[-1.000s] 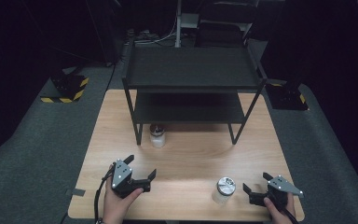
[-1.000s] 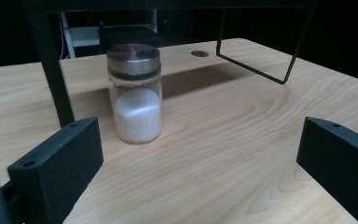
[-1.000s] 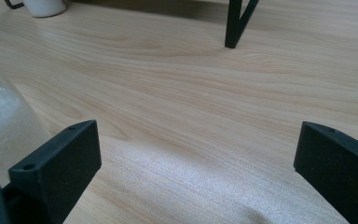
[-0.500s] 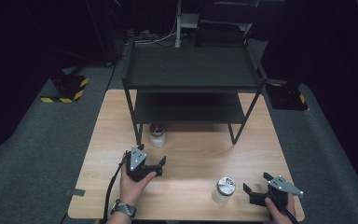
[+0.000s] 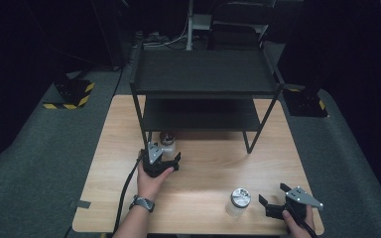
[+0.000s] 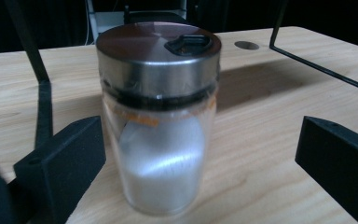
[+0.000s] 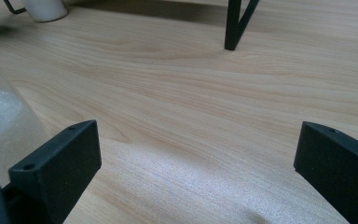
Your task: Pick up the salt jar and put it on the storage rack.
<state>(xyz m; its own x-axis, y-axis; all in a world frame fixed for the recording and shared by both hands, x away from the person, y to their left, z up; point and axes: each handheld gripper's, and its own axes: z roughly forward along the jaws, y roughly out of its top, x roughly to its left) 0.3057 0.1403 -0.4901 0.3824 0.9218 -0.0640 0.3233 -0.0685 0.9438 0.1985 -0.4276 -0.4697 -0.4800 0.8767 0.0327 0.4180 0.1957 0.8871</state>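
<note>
From above, a wooden table (image 5: 203, 163) carries a black two-level shelf (image 5: 203, 74) at its far half, and the room around it is too dark to make out. The left gripper (image 5: 171, 159) sits just in front of the shelf's near left leg, held in a hand (image 5: 151, 181) with a watch on the wrist, its jaws spread toward a small jar (image 5: 167, 142) that stands by that leg; the gripper hides the jar's lower part. A second jar (image 5: 238, 201) with a metal lid stands near the front edge, and the right gripper (image 5: 273, 208) lies just to its right, jaws apart, the hand behind it cut off by the picture's bottom edge. In the left gripper view the small jar (image 6: 158, 116) stands upright on the wood between the two spread jaws, nearer the left one, touching neither as far as can be seen. It has a steel lid with a black flip tab and white powder inside, and its outline is slightly blurred. In the right gripper view the jaws are wide apart over bare wood. The second jar (image 7: 0, 121) shows as a glassy curve cut off at the left edge, beside the left jaw. A shelf leg (image 7: 235, 23) stands further off, and a white object (image 7: 44, 9) is cropped at the top.
</note>
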